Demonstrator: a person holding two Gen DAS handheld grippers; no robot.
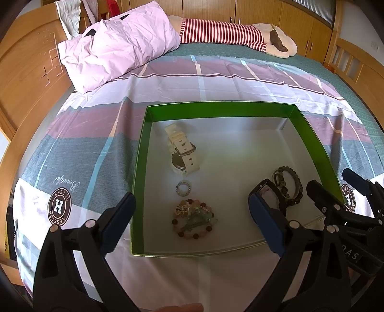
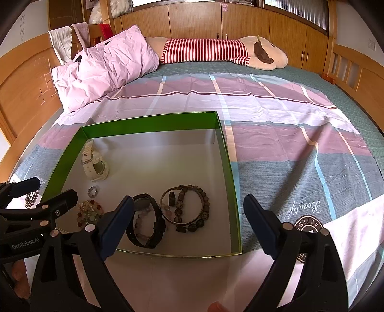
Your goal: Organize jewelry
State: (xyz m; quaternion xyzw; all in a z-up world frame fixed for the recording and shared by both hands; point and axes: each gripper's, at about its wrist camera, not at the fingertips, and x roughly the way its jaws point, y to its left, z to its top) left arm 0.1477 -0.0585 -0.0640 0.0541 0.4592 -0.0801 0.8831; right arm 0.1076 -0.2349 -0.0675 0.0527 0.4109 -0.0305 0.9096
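Observation:
A green-walled box [image 1: 141,148] [image 2: 225,148] with a white floor lies on the bed and holds the jewelry. Inside are a cream watch [image 1: 182,153] [image 2: 93,165], a small silver ring [image 1: 183,188] [image 2: 93,191], a red-and-pink bead bracelet with charms [image 1: 194,220] [image 2: 90,212], dark bead bracelets [image 1: 288,184] [image 2: 189,208], and a black watch [image 2: 148,223] around a pink bead bracelet [image 2: 140,222]. My left gripper [image 1: 192,223] is open above the box's near edge. My right gripper [image 2: 187,225] is open above the box's near right part. Both are empty.
The box sits on a plaid pink, grey and white bedspread [image 2: 288,144]. A pink pillow [image 1: 120,52] [image 2: 103,67] and a striped plush toy [image 1: 228,33] [image 2: 216,51] lie at the far side. Wooden bed frame [image 1: 26,72] and cupboards [image 2: 196,19] surround the bed.

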